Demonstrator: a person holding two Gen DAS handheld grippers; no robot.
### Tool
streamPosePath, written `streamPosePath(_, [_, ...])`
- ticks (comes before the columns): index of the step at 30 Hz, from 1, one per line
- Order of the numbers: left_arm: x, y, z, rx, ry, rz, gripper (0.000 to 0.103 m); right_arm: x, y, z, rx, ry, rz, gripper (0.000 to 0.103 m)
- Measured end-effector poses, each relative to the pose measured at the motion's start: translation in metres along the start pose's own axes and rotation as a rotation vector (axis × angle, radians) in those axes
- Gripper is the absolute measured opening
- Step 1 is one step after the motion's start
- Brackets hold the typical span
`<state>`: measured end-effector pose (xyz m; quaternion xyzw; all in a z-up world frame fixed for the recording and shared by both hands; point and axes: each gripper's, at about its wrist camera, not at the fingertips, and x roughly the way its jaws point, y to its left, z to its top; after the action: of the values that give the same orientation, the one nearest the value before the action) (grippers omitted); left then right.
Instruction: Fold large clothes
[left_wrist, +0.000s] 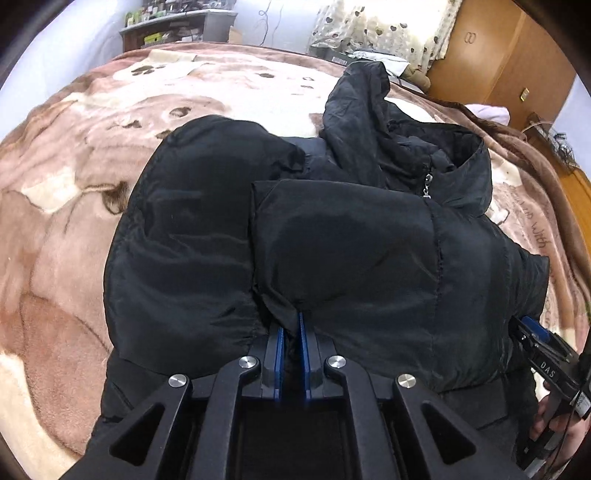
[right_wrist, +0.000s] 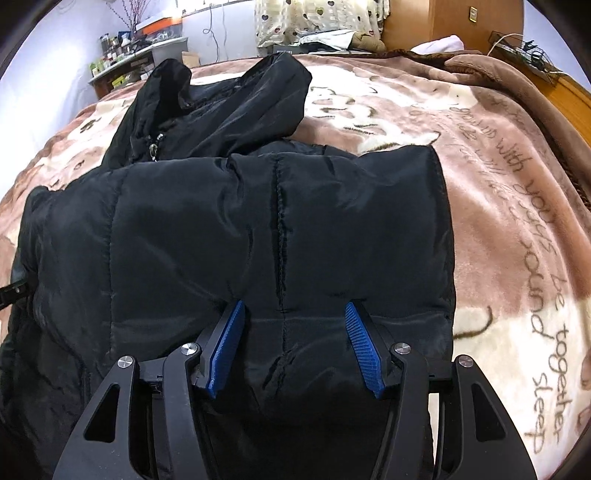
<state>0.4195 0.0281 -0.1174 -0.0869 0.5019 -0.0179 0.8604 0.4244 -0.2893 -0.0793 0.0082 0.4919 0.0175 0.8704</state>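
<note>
A black padded hooded jacket (left_wrist: 332, 240) lies partly folded on the bed, sleeves laid over the body, hood (left_wrist: 362, 110) at the far end. My left gripper (left_wrist: 291, 325) is shut on a fold of the jacket's fabric at its near edge. In the right wrist view the jacket (right_wrist: 240, 240) fills the middle. My right gripper (right_wrist: 295, 314) is open, its blue pads (right_wrist: 229, 343) resting on the jacket's near part with fabric between them. The right gripper also shows at the right edge of the left wrist view (left_wrist: 535, 343).
A pink-brown plush blanket (left_wrist: 74, 221) with paw prints and lettering (right_wrist: 535, 258) covers the bed. A cluttered shelf (left_wrist: 177, 26) stands at the far wall. A wooden wardrobe (left_wrist: 491, 55) and a heart-print curtain (left_wrist: 380, 26) stand behind the bed.
</note>
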Motion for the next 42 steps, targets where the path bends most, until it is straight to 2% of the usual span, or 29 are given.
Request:
streamPosePath(2, [-0.001, -0.001, 0.0, 0.006, 0.0, 0.005, 0.01, -0.001, 0.0, 0.002, 0.006, 0.013, -0.004, 0.058])
streamPosePath(5, [-0.011, 0.012, 0.003, -0.063, 0.009, -0.036, 0.023, -0.013, 0.001, 0.007, 0.01, 0.015, -0.027, 0.058])
streamPosePath(7, [-0.02, 0.019, 0.003, -0.088, 0.006, -0.037, 0.057, -0.029, 0.001, 0.007, 0.018, -0.037, -0.008, 0.058])
streamPosePath(9, [-0.037, 0.02, 0.002, -0.076, -0.04, -0.032, 0.07, -0.044, 0.002, 0.008, 0.019, -0.089, 0.02, 0.058])
streamPosePath(11, [-0.048, 0.015, 0.003, -0.043, -0.067, -0.018, 0.07, -0.054, 0.006, 0.01, 0.003, -0.132, 0.021, 0.058])
streamPosePath(13, [-0.054, 0.006, 0.008, -0.007, -0.086, -0.005, 0.07, -0.059, 0.014, 0.015, -0.015, -0.157, 0.011, 0.063])
streamPosePath(15, [-0.051, -0.004, 0.015, 0.022, -0.089, -0.008, 0.07, -0.057, 0.02, 0.019, -0.023, -0.159, 0.03, 0.064])
streamPosePath(19, [-0.029, -0.021, 0.025, 0.065, -0.054, 0.035, 0.07, -0.04, 0.027, 0.022, -0.017, -0.122, 0.032, 0.064])
streamPosePath(22, [-0.008, -0.029, 0.025, 0.116, -0.019, 0.042, 0.072, -0.02, 0.027, 0.024, -0.014, -0.077, -0.004, 0.064])
streamPosePath(25, [0.006, -0.026, 0.025, 0.109, -0.003, 0.052, 0.073, -0.012, 0.023, 0.023, 0.009, -0.074, 0.018, 0.065])
streamPosePath(29, [0.02, -0.031, 0.023, 0.148, 0.019, 0.078, 0.075, -0.003, 0.017, 0.022, 0.027, -0.047, 0.043, 0.066])
streamPosePath(37, [0.039, -0.036, 0.021, 0.175, 0.026, 0.115, 0.079, 0.016, 0.027, 0.019, -0.002, -0.006, -0.006, 0.068])
streamPosePath(42, [0.046, -0.031, 0.024, 0.139, 0.042, 0.088, 0.08, 0.026, 0.024, 0.022, 0.011, 0.037, 0.007, 0.068])
